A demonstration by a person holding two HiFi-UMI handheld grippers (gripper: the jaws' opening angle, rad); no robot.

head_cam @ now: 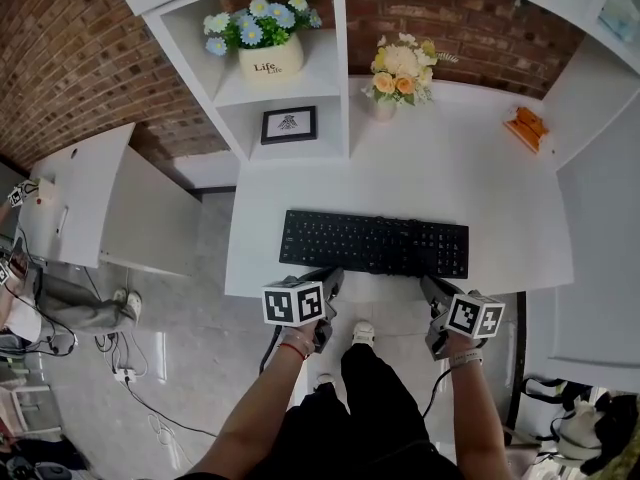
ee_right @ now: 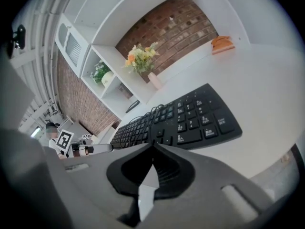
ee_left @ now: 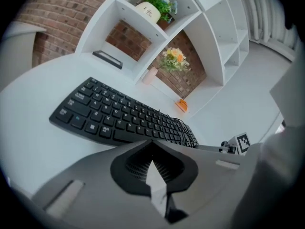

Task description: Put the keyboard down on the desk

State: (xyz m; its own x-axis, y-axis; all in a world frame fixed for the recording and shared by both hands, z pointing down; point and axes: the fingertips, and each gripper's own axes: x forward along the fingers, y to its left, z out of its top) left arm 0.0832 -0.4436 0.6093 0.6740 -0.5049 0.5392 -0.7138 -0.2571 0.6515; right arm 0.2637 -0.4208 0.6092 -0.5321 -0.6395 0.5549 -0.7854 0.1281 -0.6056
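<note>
I am standing at the front of the white desk (head_cam: 470,168), and my black trousers (head_cam: 380,408) and one pale shoe (head_cam: 363,333) are showing below me over the glossy floor (head_cam: 190,368). I am holding the left gripper (head_cam: 332,274) and the right gripper (head_cam: 428,284) out side by side, both tilting downward toward the desk's front edge. The left gripper's fingers are pressing together tip to tip with nothing between them, and the right gripper's fingers are doing the same, also empty.

Just beyond both sets of tips, the black keyboard (head_cam: 375,243) is lying flat on the desk, close to the front edge and parallel to it. Neither gripper is gripping it. My left gripper is pointing at its left half and my right at the number pad end.

Farther back, bare white desktop is stretching away to a small vase of cream and orange flowers (head_cam: 400,73) standing against the back. A small orange object (head_cam: 527,126) is sitting at the far right, well apart from the vase. To the left of the vase, a white shelf unit (head_cam: 340,88) is holding a black framed picture (head_cam: 289,124) low down and a cream pot of blue and white flowers (head_cam: 262,43) above it. A red brick wall (head_cam: 60,58) is running behind everything, and a white side table (head_cam: 100,198) is standing off to my left.
</note>
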